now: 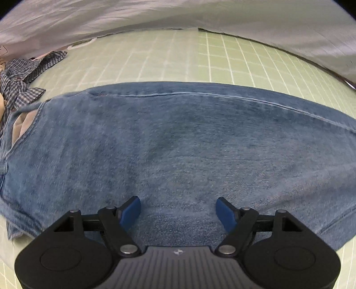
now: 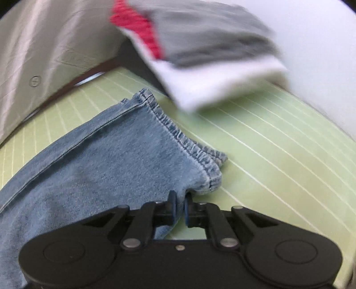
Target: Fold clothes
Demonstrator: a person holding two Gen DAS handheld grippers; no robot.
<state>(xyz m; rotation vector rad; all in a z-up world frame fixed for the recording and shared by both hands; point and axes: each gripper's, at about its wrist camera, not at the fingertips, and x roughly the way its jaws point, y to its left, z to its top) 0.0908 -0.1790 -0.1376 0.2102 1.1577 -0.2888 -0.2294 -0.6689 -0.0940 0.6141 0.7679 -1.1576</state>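
Blue denim jeans (image 1: 178, 142) lie flat across the green grid mat (image 1: 178, 57). My left gripper (image 1: 179, 211) is open, its blue pads just above the denim near its front edge, holding nothing. In the right wrist view the jeans' leg end (image 2: 124, 153) with its stitched hem (image 2: 178, 135) lies on the mat (image 2: 278, 155). My right gripper (image 2: 180, 207) is shut on the near corner of the hem, with denim pinched between its blue pads.
A checked blue shirt (image 1: 20, 77) lies crumpled at the left edge of the mat. A blurred stack of folded grey, red and white clothes (image 2: 200, 49) sits beyond the hem. White sheeting (image 1: 178, 15) borders the mat at the back.
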